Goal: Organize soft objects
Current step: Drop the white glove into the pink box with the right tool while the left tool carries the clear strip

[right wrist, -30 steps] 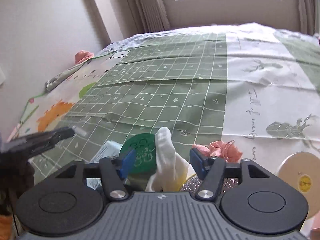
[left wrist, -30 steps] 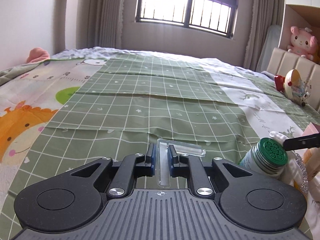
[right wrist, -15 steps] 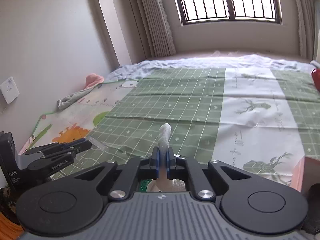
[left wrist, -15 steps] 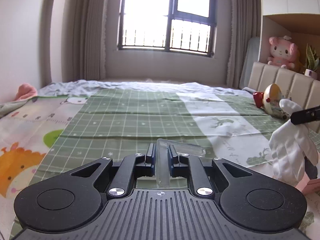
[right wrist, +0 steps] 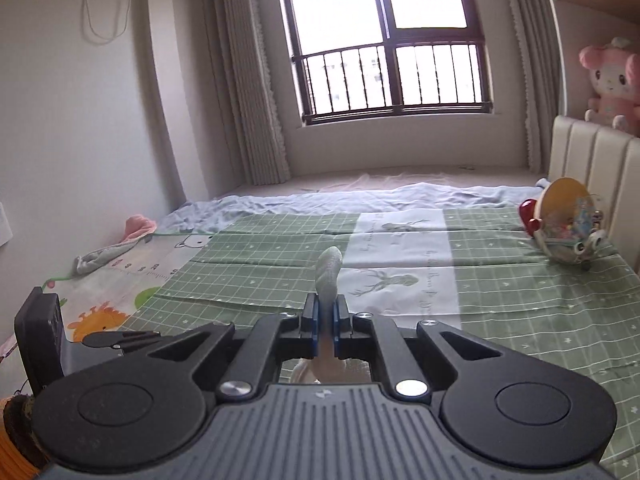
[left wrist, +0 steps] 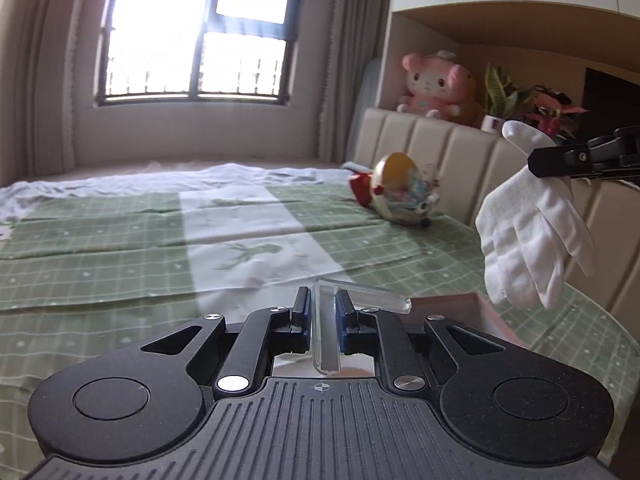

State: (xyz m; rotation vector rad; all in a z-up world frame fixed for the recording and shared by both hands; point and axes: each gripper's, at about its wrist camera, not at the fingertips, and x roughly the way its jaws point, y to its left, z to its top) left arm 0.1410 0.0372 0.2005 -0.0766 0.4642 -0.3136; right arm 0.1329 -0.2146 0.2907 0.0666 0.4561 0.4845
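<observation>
My right gripper [right wrist: 326, 318] is shut on a white glove [right wrist: 328, 276]; one glove finger sticks up between its jaws. In the left wrist view the glove [left wrist: 532, 232] hangs from the right gripper [left wrist: 538, 164] high above the bed at the right. My left gripper [left wrist: 322, 312] is shut on a clear plastic L-shaped piece [left wrist: 360, 294]. A pink box [left wrist: 486, 312] sits on the bed just below and right of the left gripper.
The bed has a green checked sheet [left wrist: 100, 264]. A round toy-filled pouch [left wrist: 404, 188] lies by the beige headboard [left wrist: 440, 148]. A pink plush [left wrist: 434, 84] sits on the shelf. A pink cloth [right wrist: 138, 226] lies at the bed's far left.
Both grippers have risen and tilted up. The right gripper closed on the glove and lifted it off the bed, away from the green-lidded jar. The left gripper kept hold of the clear piece.
</observation>
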